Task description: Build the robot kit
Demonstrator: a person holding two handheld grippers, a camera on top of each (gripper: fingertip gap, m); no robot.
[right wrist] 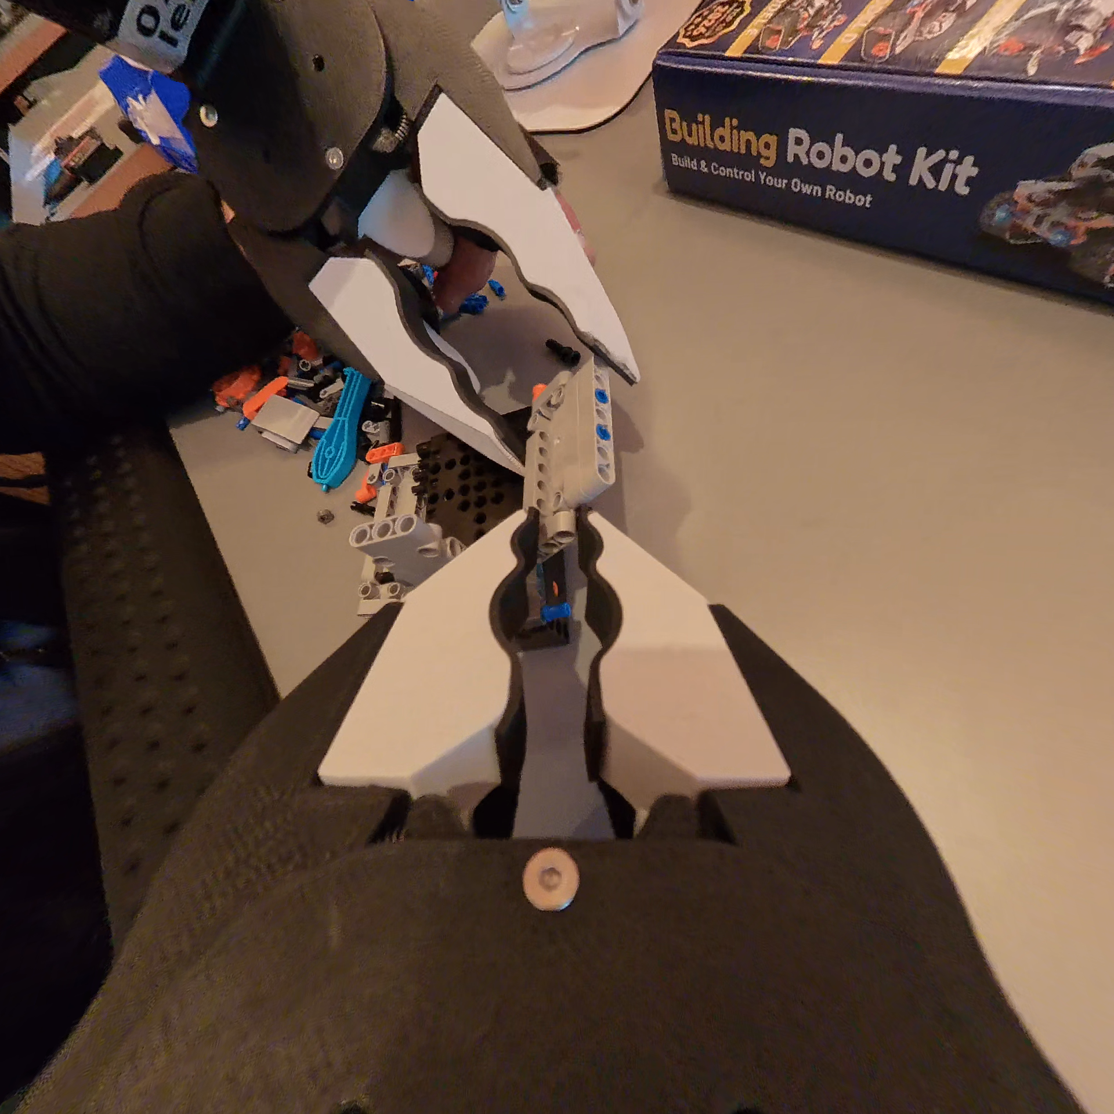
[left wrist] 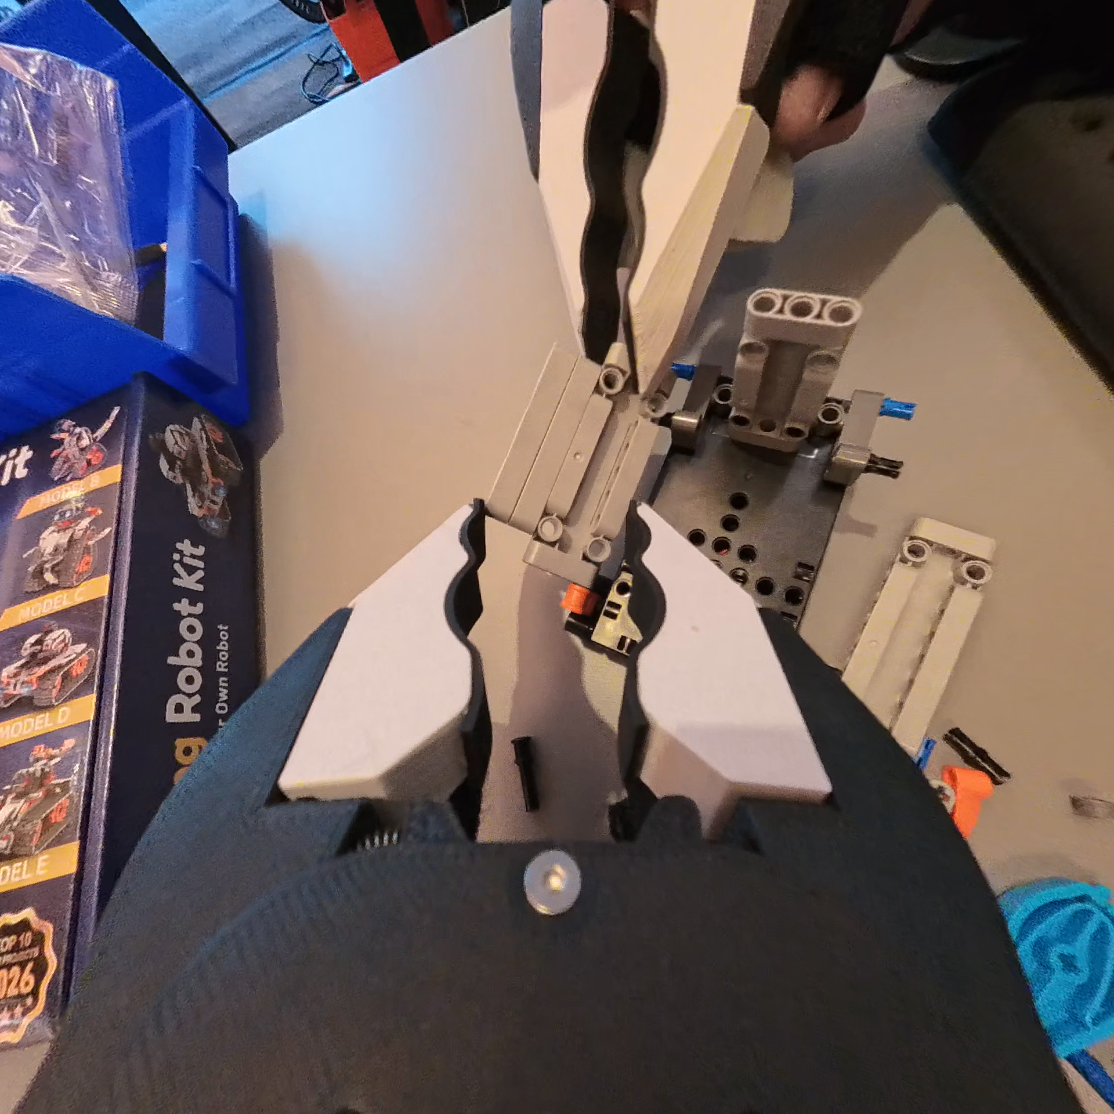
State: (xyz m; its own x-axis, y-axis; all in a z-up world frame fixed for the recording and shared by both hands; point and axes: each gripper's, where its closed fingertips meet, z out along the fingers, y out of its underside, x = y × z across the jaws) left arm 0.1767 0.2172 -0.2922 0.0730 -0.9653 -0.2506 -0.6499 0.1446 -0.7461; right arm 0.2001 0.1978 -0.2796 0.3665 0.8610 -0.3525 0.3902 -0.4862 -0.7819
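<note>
Grey panel assembly of building-kit bricks hangs in the air between the two grippers, its long axis running from one set of fingertips to the other, tilted up off the table. The left gripper has its near end clamped between the fingertips, jaws partly closed around the lower corner, where an orange pin and a small dark connector stick out. The right gripper pinches the opposite end, jaws drawn in close on the narrow edge with the blue pins showing along the side. So both are grasping the same piece, one at each end, neither nearer than the other. Just beyond it, on the table, lies a dark perforated baseplate carrying an upright grey bracket, with a loose white beam beside it. A short black pin lies under the left gripper. Off to the side sit the kit box and a blue bin; a scatter of orange and blue loose parts lies near the baseplate.
</note>
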